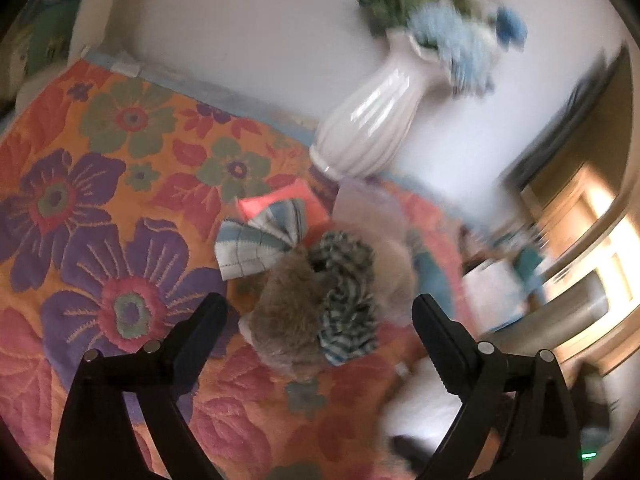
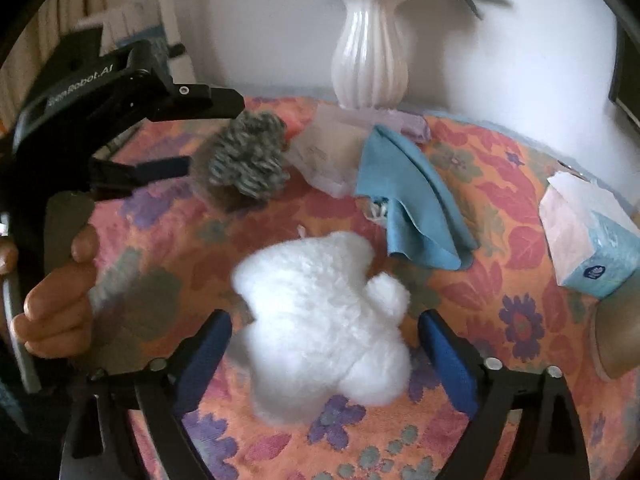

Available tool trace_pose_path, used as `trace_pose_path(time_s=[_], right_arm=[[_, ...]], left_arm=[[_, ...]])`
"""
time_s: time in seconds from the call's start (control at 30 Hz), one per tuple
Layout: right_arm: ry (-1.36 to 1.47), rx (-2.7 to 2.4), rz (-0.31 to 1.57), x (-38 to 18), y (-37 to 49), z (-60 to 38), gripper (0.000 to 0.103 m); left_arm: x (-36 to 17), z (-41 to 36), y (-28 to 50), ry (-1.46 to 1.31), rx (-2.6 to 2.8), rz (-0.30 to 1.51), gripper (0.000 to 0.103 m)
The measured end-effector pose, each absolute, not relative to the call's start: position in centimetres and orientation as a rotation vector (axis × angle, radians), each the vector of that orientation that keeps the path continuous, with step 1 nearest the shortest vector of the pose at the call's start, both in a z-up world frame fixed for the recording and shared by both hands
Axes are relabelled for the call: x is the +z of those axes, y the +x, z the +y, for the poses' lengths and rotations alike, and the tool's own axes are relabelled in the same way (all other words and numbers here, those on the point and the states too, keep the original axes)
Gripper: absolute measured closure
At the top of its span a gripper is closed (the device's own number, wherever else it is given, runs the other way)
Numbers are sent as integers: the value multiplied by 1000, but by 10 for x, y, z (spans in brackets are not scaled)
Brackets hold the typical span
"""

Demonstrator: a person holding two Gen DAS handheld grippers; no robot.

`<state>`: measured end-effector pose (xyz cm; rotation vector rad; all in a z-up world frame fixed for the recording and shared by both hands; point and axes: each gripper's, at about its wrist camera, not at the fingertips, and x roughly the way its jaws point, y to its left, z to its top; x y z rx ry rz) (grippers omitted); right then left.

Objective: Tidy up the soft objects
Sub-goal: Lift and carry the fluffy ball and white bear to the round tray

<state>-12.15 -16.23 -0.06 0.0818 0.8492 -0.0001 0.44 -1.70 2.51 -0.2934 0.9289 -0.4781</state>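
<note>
Our left tongs (image 1: 320,312) hang released above the brown plush (image 1: 288,304) and striped yarn bundle (image 1: 348,296) on the floral worktop (image 1: 120,184). Our right tongs (image 2: 325,332) gape around the white plush (image 2: 320,316), pads clear of it.

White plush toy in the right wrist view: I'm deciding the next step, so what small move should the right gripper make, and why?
Probably ease the right gripper forward and down, then close on the white plush. Its jaws stand open with the plush lying between them on the floral cloth, and the pads do not yet seem to press it. The left gripper, also open, is over by the brown plush, clear of the way.
</note>
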Motion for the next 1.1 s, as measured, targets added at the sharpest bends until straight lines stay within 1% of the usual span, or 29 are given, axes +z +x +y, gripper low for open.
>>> trace_pose_path(time_s=[0.03,0.07,0.1,0.13,0.2,0.27,0.4,0.53,0.73,0.87,1.0,1.1], right_arm=[[83,-4,838,1,-122,-163,36],[85,-7,822,2,-125,-164,46],[89,-7,817,2,-127,-165,47],[89,-10,807,3,-128,-166,48],[93,-2,776,7,-133,-168,48],[101,26,725,13,-143,-168,48],[134,104,617,27,-164,-169,48],[189,126,590,31,-171,-177,48],[280,114,567,37,-177,-193,48],[357,76,565,39,-210,-213,48],[386,21,553,52,-243,-241,48],[398,-33,507,74,-278,-267,48]], left_arm=[[24,-24,5,-247,-459,932,12],[23,-30,4,-207,-451,928,23],[23,-32,4,-187,-453,926,49],[21,-35,3,-166,-454,928,56],[24,-32,-1,-164,-443,901,63],[38,-23,-14,-149,-426,815,63],[61,6,-40,-313,-575,726,63],[65,21,-66,-412,-740,752,63],[71,33,-98,-671,-993,766,63],[87,15,-125,-610,-997,770,63],[102,-32,-148,-511,-1033,793,63],[115,-71,-166,-418,-1065,787,63]])
